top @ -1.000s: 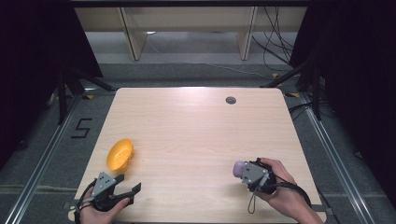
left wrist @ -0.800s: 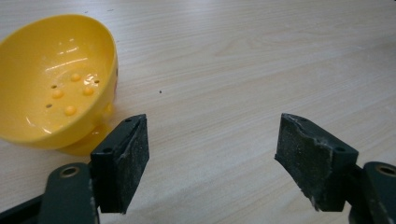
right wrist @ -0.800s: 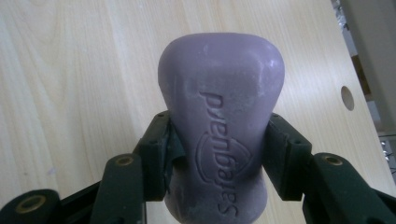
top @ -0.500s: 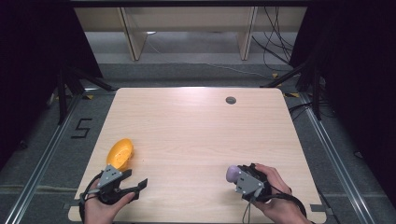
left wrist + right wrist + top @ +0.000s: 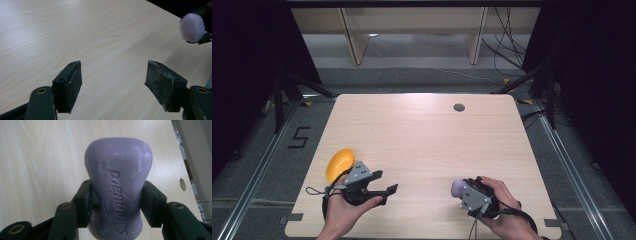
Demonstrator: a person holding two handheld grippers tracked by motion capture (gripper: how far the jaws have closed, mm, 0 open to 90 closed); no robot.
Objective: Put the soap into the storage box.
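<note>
Right tongs (image 5: 116,203) clamped on purple soap bar (image 5: 118,185), left tongs (image 5: 113,86) spread wide, empty, beside orange object (image 5: 339,164) on worktop (image 5: 427,140).

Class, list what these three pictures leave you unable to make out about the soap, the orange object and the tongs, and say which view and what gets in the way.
1. Purple soap bar: its lower end is cut off by the bottom edge of the right gripper view; the right tongs cover its sides.
2. Orange object: high view, partly behind the left tongs; too small to identify.
3. Right tongs' jaws: high view, hidden under the hand.
</note>
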